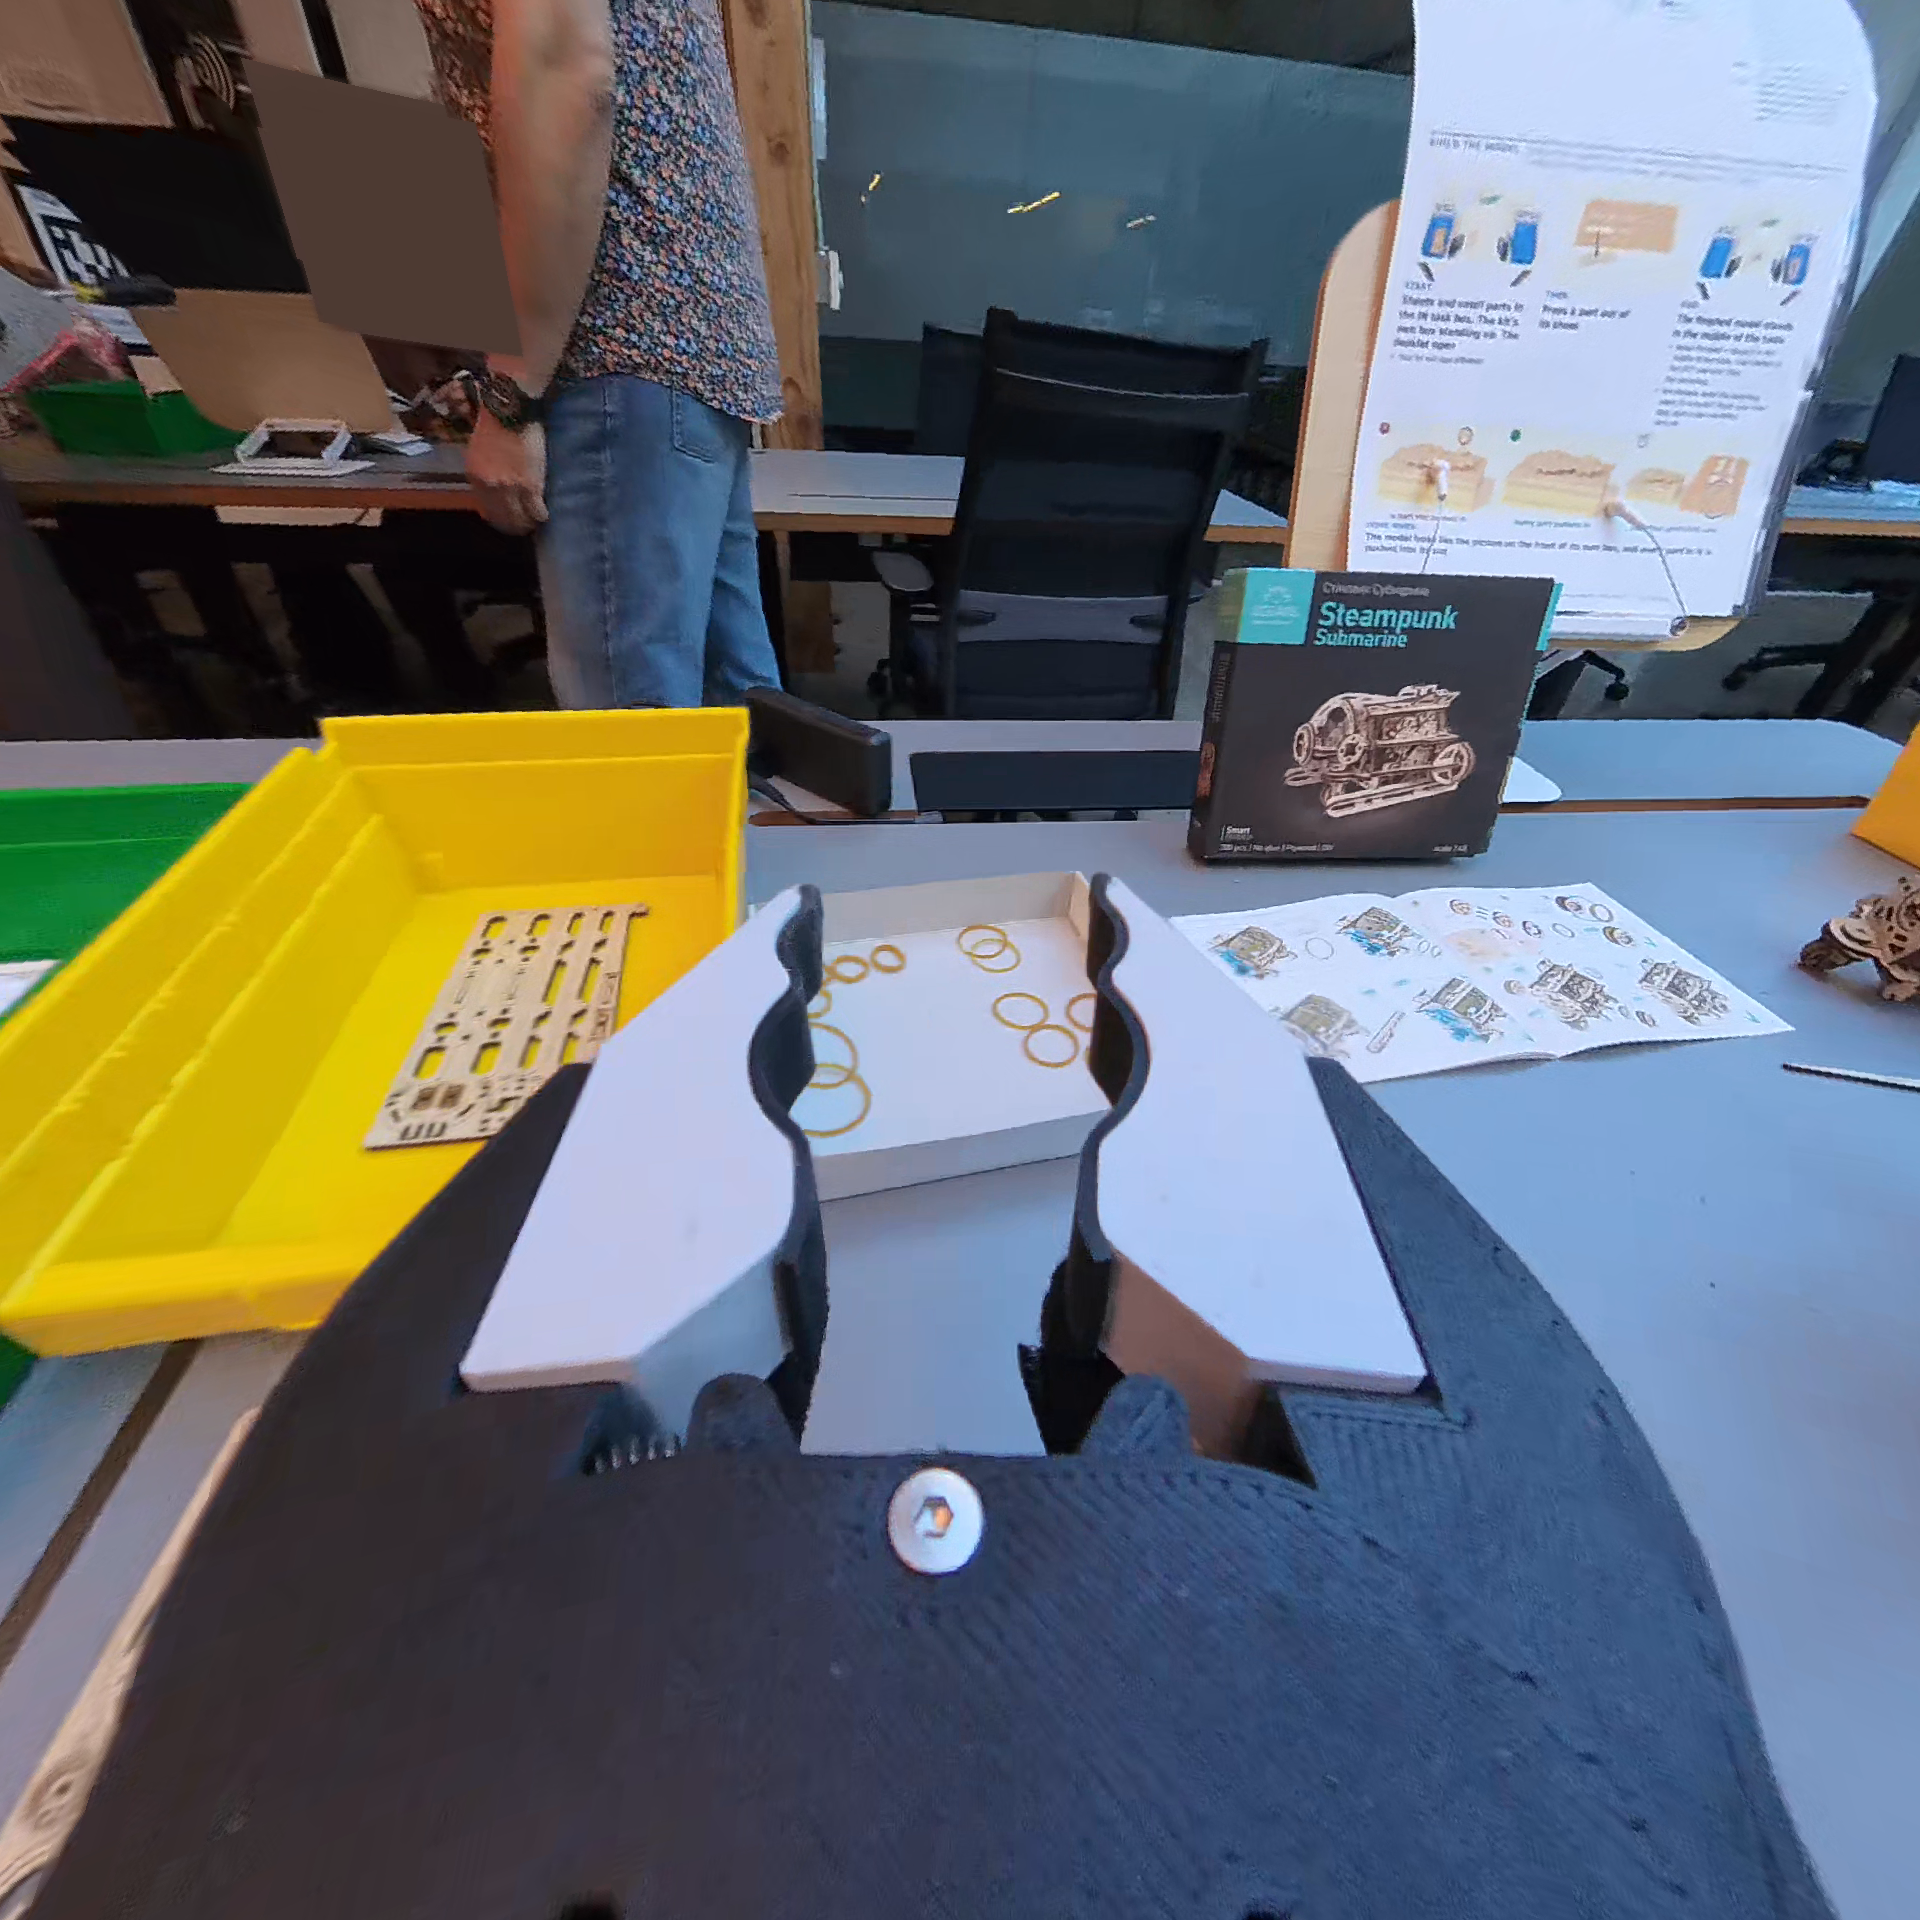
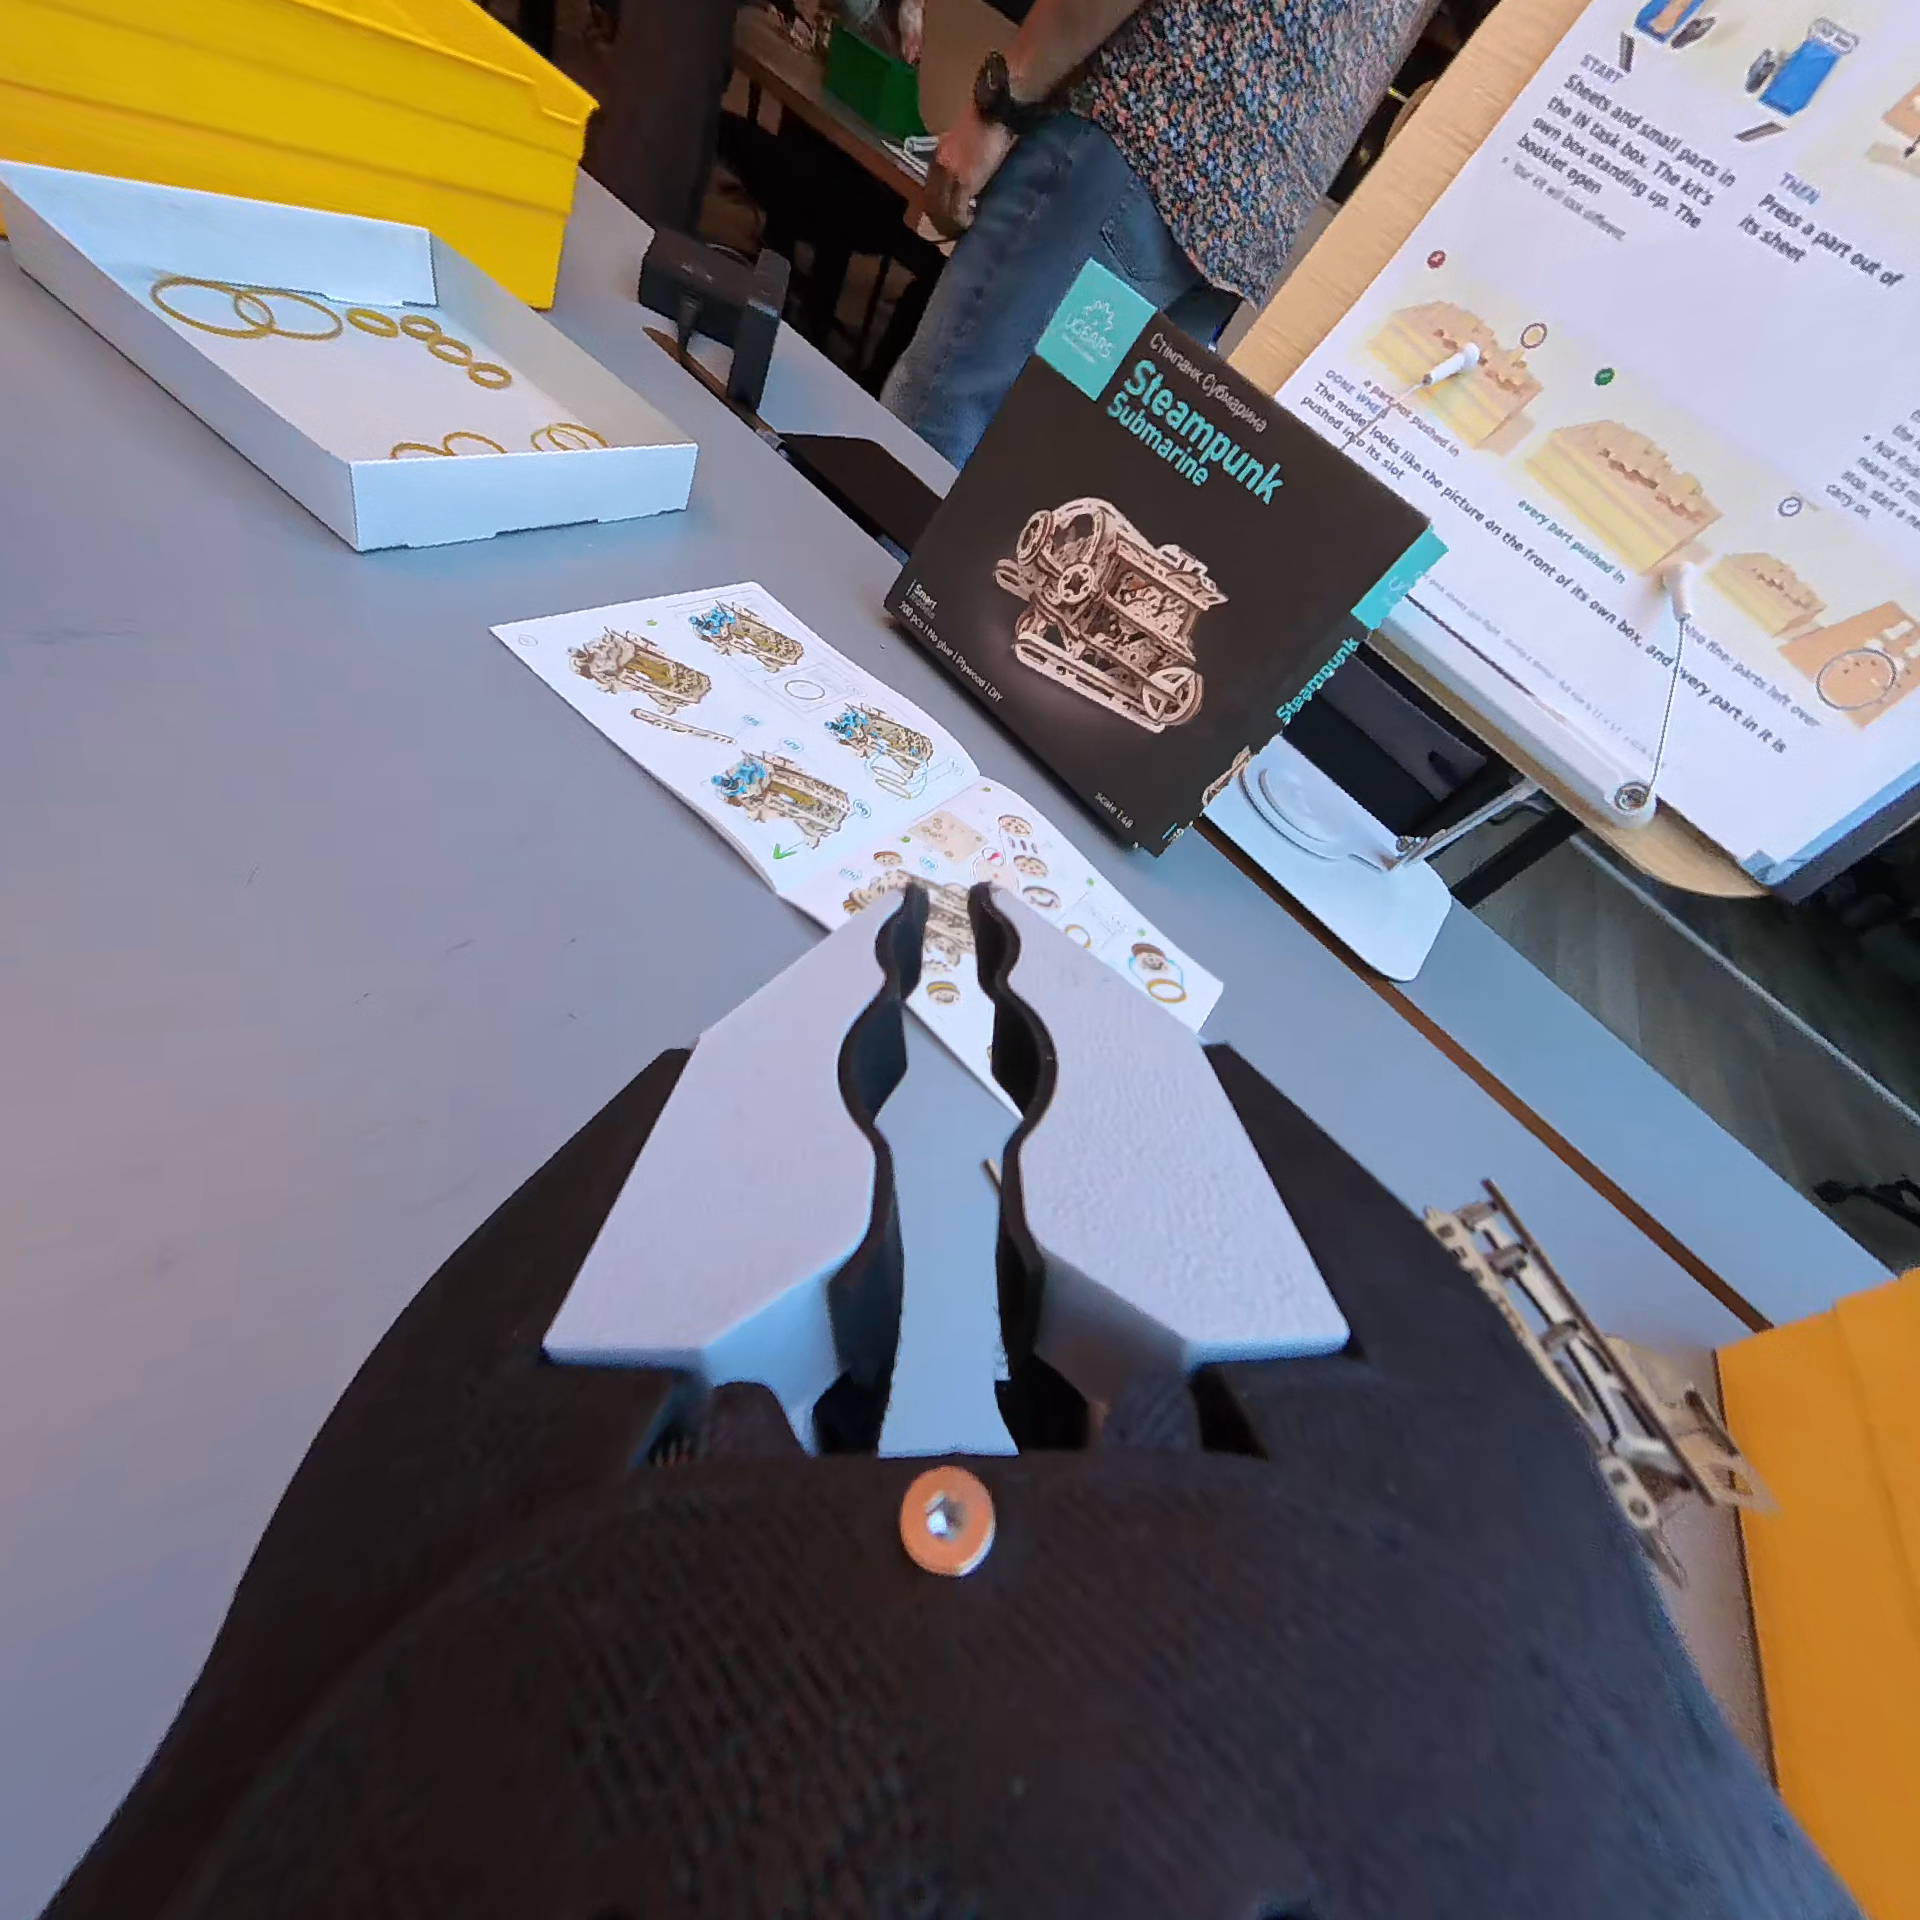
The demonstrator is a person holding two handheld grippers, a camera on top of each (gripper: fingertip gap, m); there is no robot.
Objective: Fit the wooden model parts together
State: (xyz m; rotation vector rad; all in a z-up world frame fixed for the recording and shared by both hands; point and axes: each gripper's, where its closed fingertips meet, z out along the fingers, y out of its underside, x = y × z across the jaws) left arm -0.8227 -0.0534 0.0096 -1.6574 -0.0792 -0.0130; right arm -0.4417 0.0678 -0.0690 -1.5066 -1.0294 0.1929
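Observation:
In the left wrist view my left gripper (image 1: 951, 899) is open wide and empty, held above the grey table (image 1: 1610, 1299), in front of a white tray (image 1: 935, 1155) of rubber bands (image 1: 1023, 1013). A wooden parts sheet (image 1: 509, 1023) lies in a yellow bin (image 1: 156, 1288) to its left. A part-built wooden model (image 1: 1870, 945) sits at the far right edge. In the right wrist view my right gripper (image 2: 948, 896) has only a narrow gap between its fingers and holds nothing, above the open booklet (image 2: 790, 748). The wooden model (image 2: 1558, 1340) lies low to its right.
The dark kit box (image 1: 1361, 717) stands upright at the back, also in the right wrist view (image 2: 1132, 592). An instruction board (image 1: 1590, 312) stands behind it. A thin stick (image 1: 1855, 1077) lies on the table. An orange bin (image 2: 1829, 1579) is at the right. A person (image 1: 644, 416) stands beyond the table. The grippers' ends are close to 40 cm from one another.

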